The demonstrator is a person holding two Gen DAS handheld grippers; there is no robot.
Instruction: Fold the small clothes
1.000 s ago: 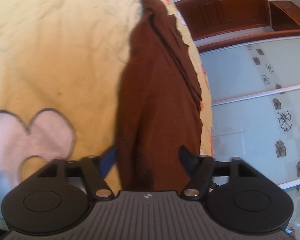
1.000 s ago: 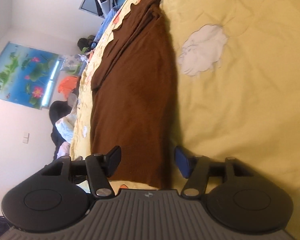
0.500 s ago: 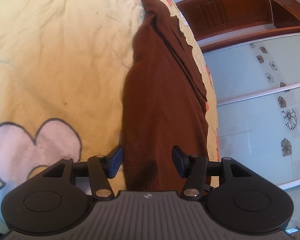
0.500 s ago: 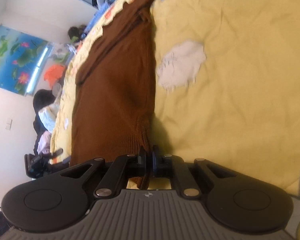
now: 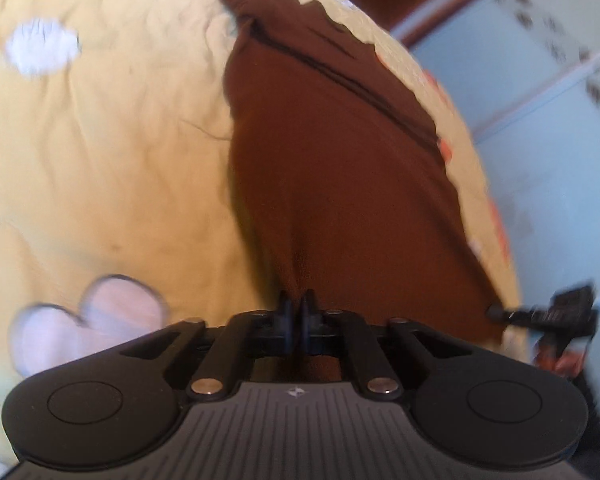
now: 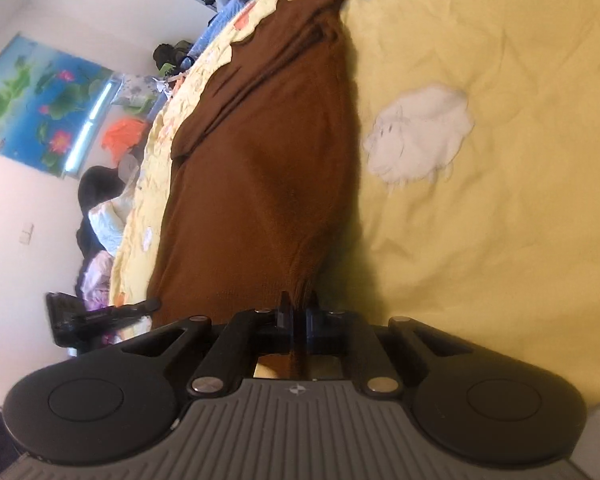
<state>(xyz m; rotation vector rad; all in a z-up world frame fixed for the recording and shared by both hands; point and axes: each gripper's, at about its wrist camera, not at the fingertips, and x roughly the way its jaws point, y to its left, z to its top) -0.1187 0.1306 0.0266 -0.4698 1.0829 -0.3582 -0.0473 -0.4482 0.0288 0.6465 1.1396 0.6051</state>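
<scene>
A brown knit garment (image 5: 340, 168) lies stretched along the edge of a bed covered by a yellow quilt (image 5: 100, 140). My left gripper (image 5: 297, 306) is shut on the garment's near end, the cloth pinched between its fingers. In the right wrist view the same brown garment (image 6: 260, 160) runs away from me over the yellow quilt (image 6: 500, 200). My right gripper (image 6: 298, 308) is shut on its ribbed near edge. Each gripper appears at the edge of the other's view.
The quilt carries white sheep patches (image 6: 420, 136) and a pink heart patch (image 5: 96, 320). The bed edge drops off beside the garment. Past it are glass wardrobe doors (image 5: 540, 120) on one side and a wall poster (image 6: 40, 108) with piled clothes on the other.
Both grippers went from open, straddling the garment's ends, to shut on the cloth: the right one first, the left one in the last half second. The left view has swung and blurred.
</scene>
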